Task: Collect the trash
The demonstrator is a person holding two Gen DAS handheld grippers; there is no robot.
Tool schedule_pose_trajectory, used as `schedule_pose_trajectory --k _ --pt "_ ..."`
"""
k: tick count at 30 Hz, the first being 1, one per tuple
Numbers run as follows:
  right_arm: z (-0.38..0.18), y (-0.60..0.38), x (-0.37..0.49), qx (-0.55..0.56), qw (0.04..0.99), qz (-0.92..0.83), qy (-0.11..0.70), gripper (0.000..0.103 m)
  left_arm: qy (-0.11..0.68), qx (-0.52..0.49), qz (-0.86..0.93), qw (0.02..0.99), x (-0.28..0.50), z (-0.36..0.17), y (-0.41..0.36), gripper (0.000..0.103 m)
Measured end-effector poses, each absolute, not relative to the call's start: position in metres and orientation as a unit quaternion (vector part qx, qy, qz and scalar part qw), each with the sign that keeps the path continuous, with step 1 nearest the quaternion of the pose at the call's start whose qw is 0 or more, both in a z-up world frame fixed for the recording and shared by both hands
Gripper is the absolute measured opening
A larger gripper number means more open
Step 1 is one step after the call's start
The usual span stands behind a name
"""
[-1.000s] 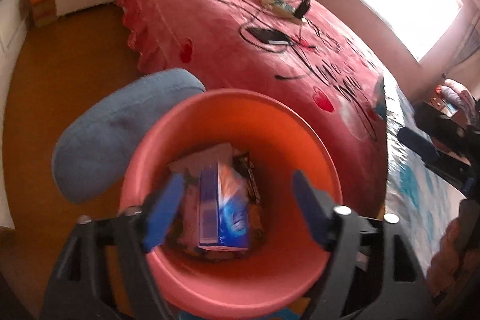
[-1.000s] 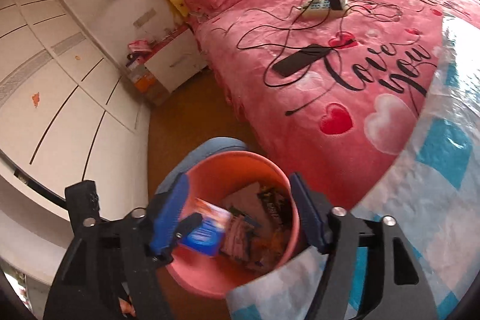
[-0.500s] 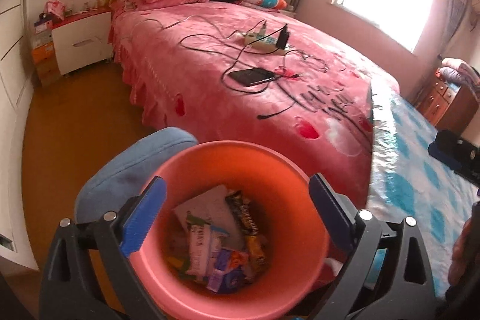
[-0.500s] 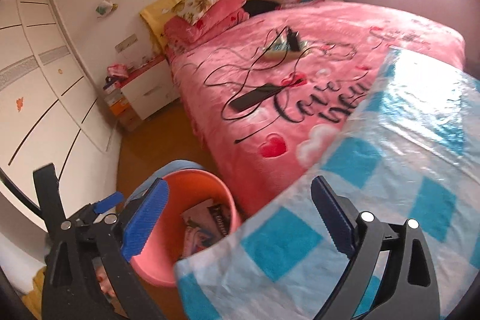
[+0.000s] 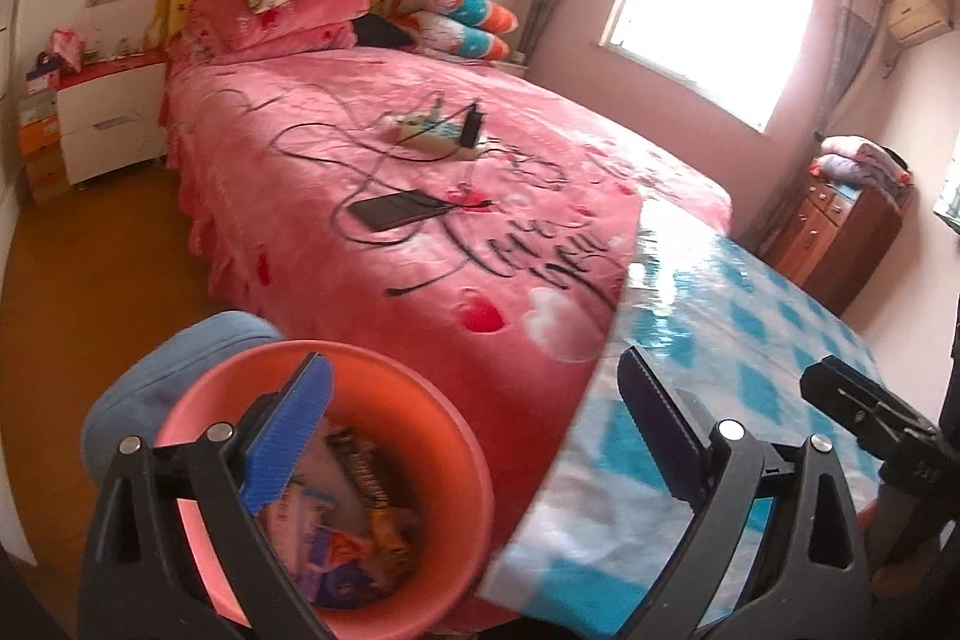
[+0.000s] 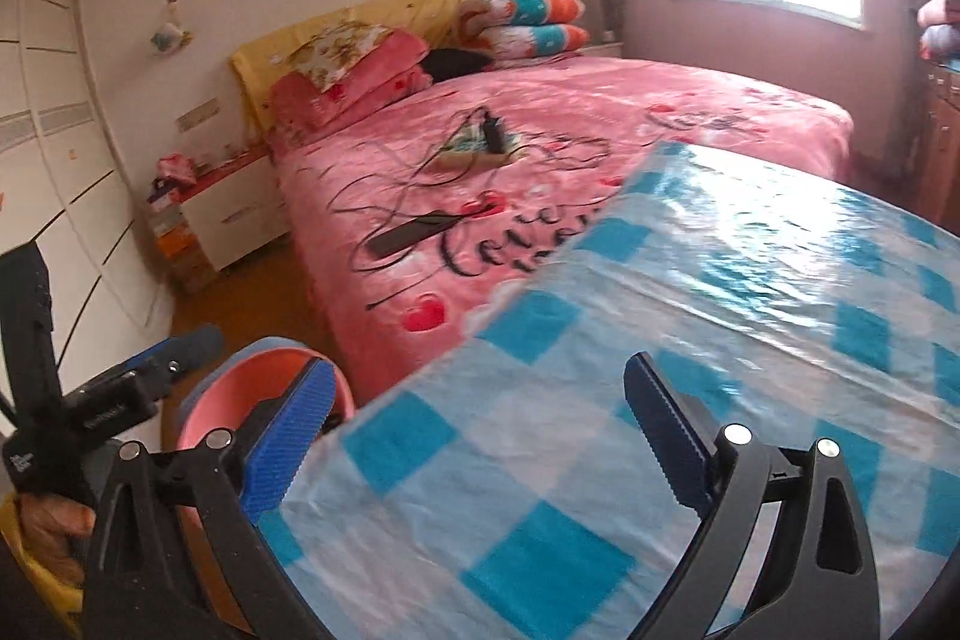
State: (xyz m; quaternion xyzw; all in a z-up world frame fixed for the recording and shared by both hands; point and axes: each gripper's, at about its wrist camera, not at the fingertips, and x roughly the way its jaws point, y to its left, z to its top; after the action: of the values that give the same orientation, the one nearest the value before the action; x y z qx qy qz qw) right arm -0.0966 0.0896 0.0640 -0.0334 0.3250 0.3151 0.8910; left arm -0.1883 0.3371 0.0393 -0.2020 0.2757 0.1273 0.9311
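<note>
Pink-quilted bed (image 5: 420,172) on wood floor (image 5: 90,280), white nightstand (image 5: 111,118), bright window (image 5: 708,22), pale walls.

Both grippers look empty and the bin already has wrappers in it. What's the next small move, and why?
Probably sweep both views across the checked tablecloth for leftover trash. The left gripper and right gripper are open with nothing between the fingers, the orange bin holds wrappers, and the cloth in view shows no trash, so the next piece must be found first.

Both wrist views angled down toward the pink bed (image 5: 420,172) (image 6: 540,148), near its foot; bed shared.
</note>
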Motion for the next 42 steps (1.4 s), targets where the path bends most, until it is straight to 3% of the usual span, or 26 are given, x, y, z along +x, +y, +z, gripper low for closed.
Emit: schedule_pose_trajectory --k 42 --pt "0.075 -0.107 -0.086 0.024 0.954 0.124 0.272 0.097 0.314 -0.105 -0.017 0.943 -0.116 0.075 0.136 0.099"
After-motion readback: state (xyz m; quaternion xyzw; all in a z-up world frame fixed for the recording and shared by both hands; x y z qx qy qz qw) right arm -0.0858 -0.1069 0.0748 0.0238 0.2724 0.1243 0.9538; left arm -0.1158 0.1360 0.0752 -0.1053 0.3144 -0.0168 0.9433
